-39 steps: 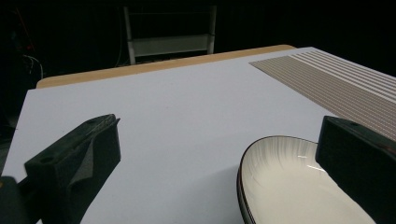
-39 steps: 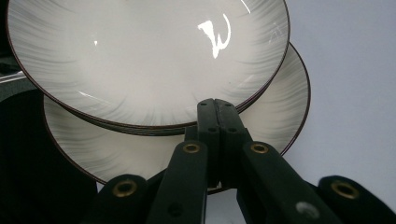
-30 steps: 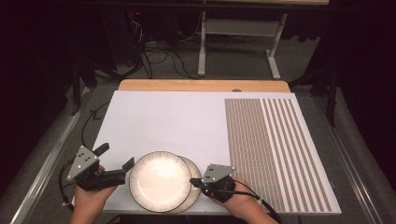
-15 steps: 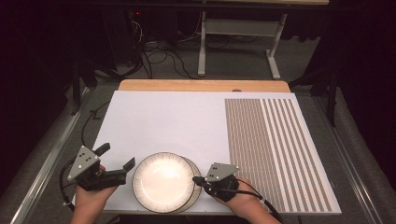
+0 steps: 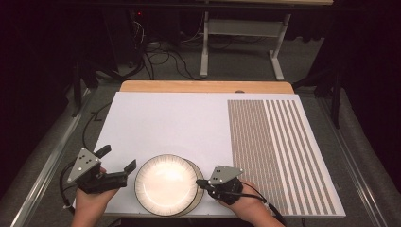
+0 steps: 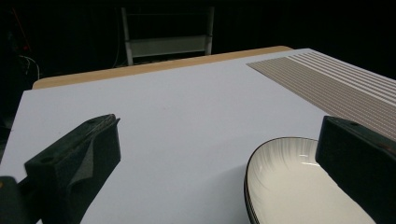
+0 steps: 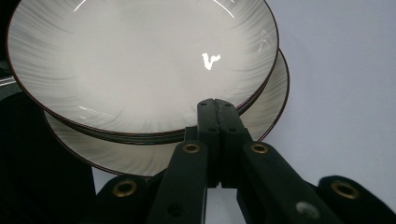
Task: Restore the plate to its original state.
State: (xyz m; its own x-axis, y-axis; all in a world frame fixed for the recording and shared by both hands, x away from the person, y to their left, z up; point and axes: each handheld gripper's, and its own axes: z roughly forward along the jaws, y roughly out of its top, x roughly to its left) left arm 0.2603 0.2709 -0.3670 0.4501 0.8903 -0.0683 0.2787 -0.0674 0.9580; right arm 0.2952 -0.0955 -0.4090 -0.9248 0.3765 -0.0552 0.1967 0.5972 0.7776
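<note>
From above, two stacked plates point(image 5: 166, 184) sit at the near edge of the white desk point(image 5: 189, 123), between my grippers. My right gripper point(image 5: 202, 183) has its jaws pressed together, tips at the plates' rim; its own view shows the top plate point(image 7: 140, 60) shifted off the lower plate point(image 7: 266, 112). My left gripper point(image 5: 118, 163) stands wide open just beside the stack, one jaw overlapping the rim in its own view.

wood table point(image 5: 203, 86) w/ white board point(image 5: 179, 123), striped right part; two stacked plates point(image 5: 165, 183) near edge
</note>
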